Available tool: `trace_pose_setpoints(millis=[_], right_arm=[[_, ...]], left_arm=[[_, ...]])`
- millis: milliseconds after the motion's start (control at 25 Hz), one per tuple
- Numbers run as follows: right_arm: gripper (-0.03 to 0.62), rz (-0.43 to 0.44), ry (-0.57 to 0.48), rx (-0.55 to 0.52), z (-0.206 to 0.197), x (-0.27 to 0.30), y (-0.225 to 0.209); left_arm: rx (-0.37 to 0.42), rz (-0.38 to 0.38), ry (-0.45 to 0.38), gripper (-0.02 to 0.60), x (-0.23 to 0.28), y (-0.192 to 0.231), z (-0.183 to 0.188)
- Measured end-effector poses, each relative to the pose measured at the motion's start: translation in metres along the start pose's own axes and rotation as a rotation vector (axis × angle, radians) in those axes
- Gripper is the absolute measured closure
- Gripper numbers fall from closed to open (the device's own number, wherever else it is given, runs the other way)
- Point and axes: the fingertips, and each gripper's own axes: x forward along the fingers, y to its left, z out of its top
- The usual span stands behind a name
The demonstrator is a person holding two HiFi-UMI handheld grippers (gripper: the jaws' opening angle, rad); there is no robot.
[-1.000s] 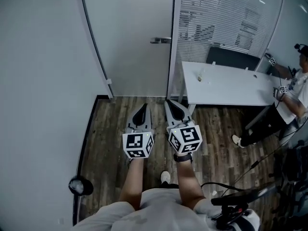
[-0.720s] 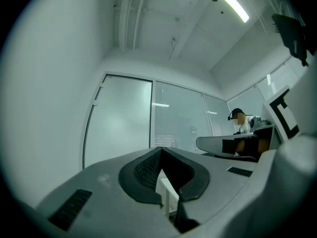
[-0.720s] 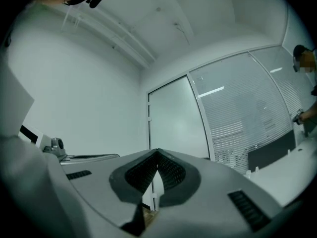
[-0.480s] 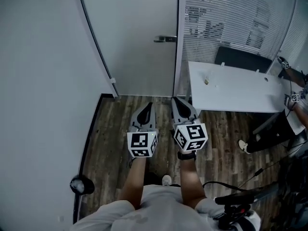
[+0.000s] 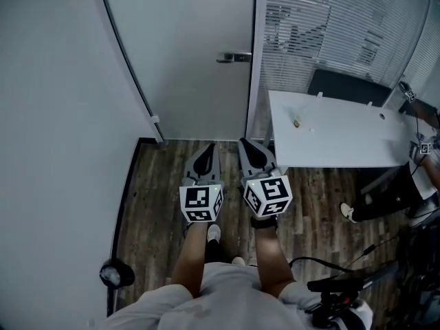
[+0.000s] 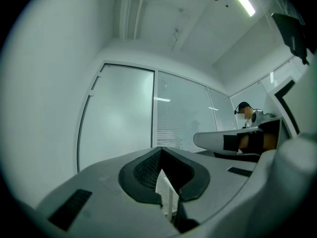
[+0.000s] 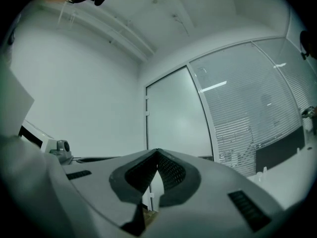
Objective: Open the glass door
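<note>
Nearest, head view: bare forearms and a pale shirt, torso cut off by the bottom edge. Each hand carries a grey hard-plastic tool with a black-and-white marker cube. The left tool (image 5: pixel 205 158) and right tool (image 5: pixel 251 153) sit side by side, apart, and taper forward to points.

Left gripper view: left tool (image 6: pixel 160 152) is clenched, its ribbed black pads meeting at the tip, nothing held (only a sliver of background shows below the tip). Right gripper view: right tool (image 7: pixel 157 155) is clenched the same way and empty.

Below them is the floor (image 5: pixel 158 198) of dark wood-grain planks, with one light shoe (image 5: pixel 214 233) between the arms. A round dark object (image 5: pixel 115 275) at lower left is hard to make out.

Ahead, beyond the tools and untouched, the glass door (image 5: pixel 185 60) is frosted, smooth and closed in a thin dark frame, top cut off. Its metal lever handle (image 5: pixel 234 58) is at the right edge. Right of it is a white flat-topped table (image 5: pixel 344 143) carrying a small item (image 5: pixel 297 123), too small to identify. Behind is a glass partition with horizontal blinds (image 5: pixel 323 26). A second person (image 5: pixel 419 170) at far right is mostly cropped.
</note>
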Motion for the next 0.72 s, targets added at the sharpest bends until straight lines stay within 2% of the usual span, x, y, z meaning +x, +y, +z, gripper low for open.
trace_pose_setpoints(millis=[400,720], right_arm=[[0.594,-0.021,-0.002,-0.024,0.006,0.118,-0.041],[0.594,-0.033,-0.006,-0.049,0.001,0.184,-0.054]], left_arm=[[-0.027,-0.037,-0.036,0.581,0.115,0.068,0.008],[-0.042,-0.055,-0.057,0.581,0.170,0.113,0.004]])
